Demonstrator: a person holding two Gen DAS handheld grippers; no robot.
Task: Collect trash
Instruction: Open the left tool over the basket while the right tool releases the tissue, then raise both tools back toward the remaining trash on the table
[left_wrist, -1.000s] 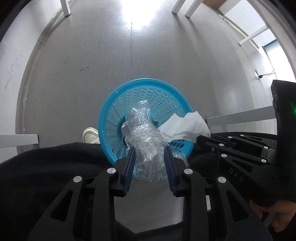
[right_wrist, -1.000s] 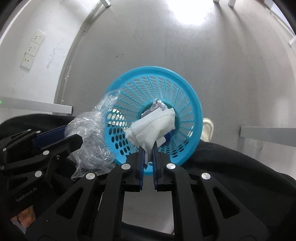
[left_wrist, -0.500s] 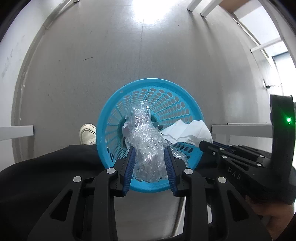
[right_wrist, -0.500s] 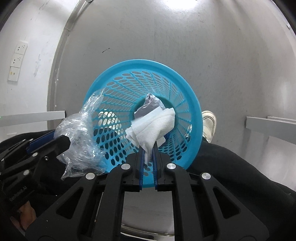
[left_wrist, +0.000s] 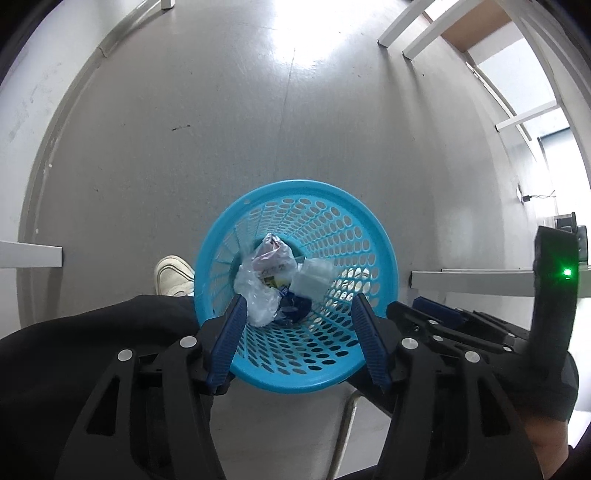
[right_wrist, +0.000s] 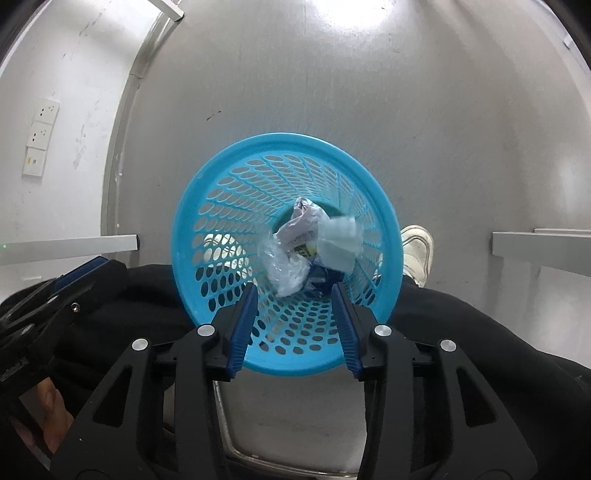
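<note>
Two grippers, both w/ jaws just opened, nothing between the pads. Your left gripper (left_wrist: 297, 332) and right gripper (right_wrist: 295, 317) hang over the blue basket (left_wrist: 354, 225). The clear plastic wrap (left_wrist: 258, 295) and white tissue (right_wrist: 341, 240) lie loose inside the basket, below your fingertips, on other crumpled trash. A white shoe (left_wrist: 173, 275) is just beside the basket on the grey floor (left_wrist: 221, 110).

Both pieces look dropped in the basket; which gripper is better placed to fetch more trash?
Neither clearly: left gripper and right gripper both hang open and empty over the blue basket, jaws just opened. No other trash shows.
</note>
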